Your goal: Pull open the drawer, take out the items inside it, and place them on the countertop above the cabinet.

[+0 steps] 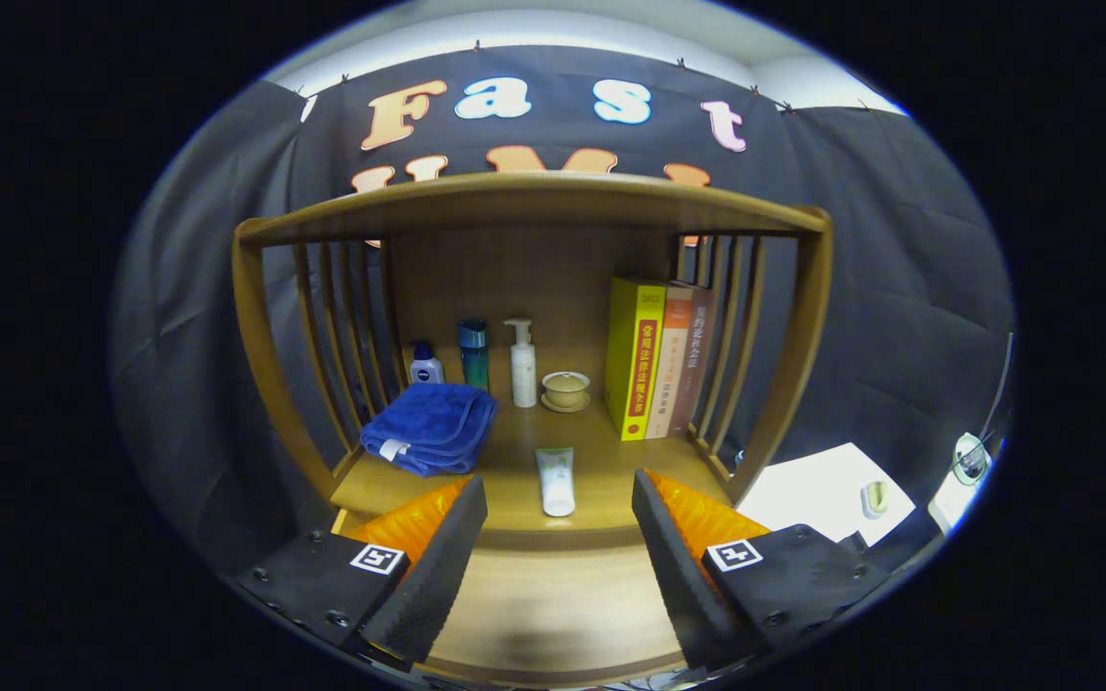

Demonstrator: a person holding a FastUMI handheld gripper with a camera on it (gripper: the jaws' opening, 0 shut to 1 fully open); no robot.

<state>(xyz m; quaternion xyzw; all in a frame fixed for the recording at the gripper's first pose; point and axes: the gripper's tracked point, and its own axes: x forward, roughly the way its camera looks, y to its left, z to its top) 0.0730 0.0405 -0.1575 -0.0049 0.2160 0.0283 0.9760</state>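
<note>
A wooden cabinet [265, 317] with slatted sides stands against the black booth wall, its countertop [601, 461] carrying three upright books [661, 357], a folded blue towel [430, 428], three bottles [522, 363], a small lidded cup [565, 389] and, nearest the front edge, a white tube [555, 481] lying flat. The gripper [559, 547] hovers above the front of the cabinet with its fingers [438, 566] spread wide and holding nothing; the tube lies just beyond them. The wood band below the countertop is probably the drawer [553, 600] front, though no handle is visible, so a blind reach downward could miss the pull or knock the tube off the edge.
</note>
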